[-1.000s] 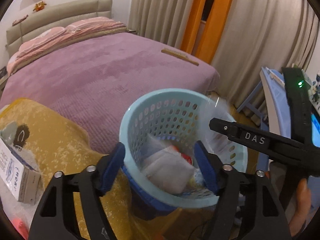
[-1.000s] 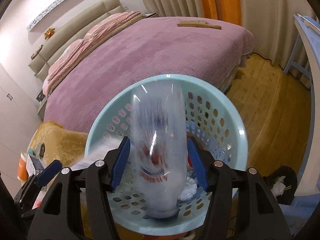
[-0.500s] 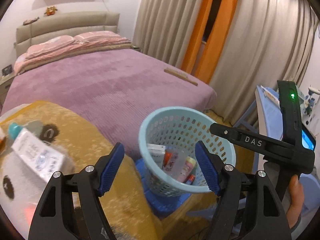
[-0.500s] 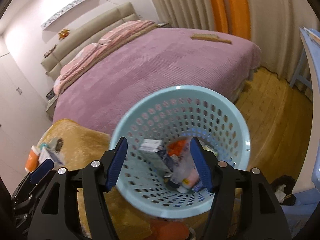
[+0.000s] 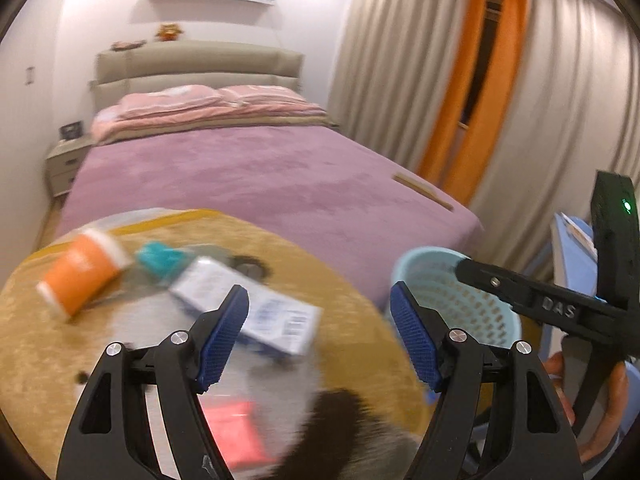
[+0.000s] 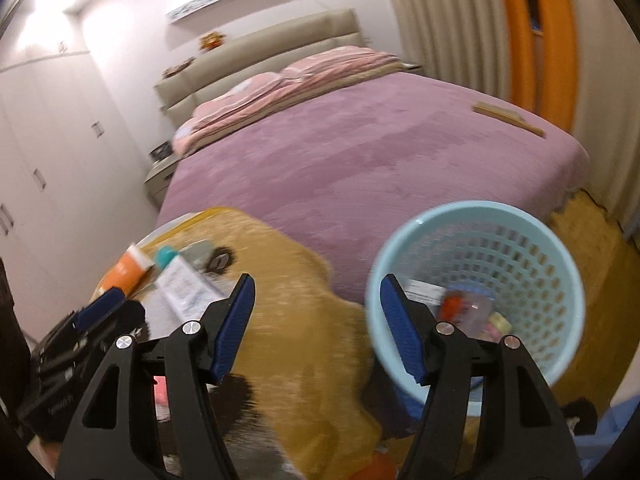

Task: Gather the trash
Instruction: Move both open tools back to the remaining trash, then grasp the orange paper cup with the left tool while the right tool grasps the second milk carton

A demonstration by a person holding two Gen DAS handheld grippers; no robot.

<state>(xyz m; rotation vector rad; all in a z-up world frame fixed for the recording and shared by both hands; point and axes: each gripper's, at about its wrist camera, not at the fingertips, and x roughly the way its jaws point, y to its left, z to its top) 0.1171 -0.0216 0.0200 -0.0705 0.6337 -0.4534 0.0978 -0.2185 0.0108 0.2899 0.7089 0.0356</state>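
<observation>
On the round table under a yellow cloth [image 5: 48, 352] lie an orange cup [image 5: 80, 276] on its side, a teal-capped item [image 5: 160, 260], a white box [image 5: 260, 308] and a pink packet [image 5: 236, 432]. My left gripper [image 5: 320, 312] hangs open above the white box, holding nothing. My right gripper [image 6: 316, 300] is open and empty between the table [image 6: 288, 280] and the pale blue basket [image 6: 472, 208]. The basket holds a clear bottle [image 6: 464, 308] and other trash. The orange cup [image 6: 128, 272] and white box [image 6: 184, 284] also show in the right wrist view.
A wide bed with a purple cover [image 5: 260, 176] fills the space behind the table, with a wooden stick [image 5: 424, 192] near its corner. Curtains [image 5: 400, 80] hang on the right, a blue desk [image 5: 572, 256] stands beside the basket [image 5: 424, 256], and a wardrobe [image 6: 40, 160] lines the left.
Both grippers drew back and up from the basket and swung left toward the table. The clear bottle left the right jaws and now lies in the basket.
</observation>
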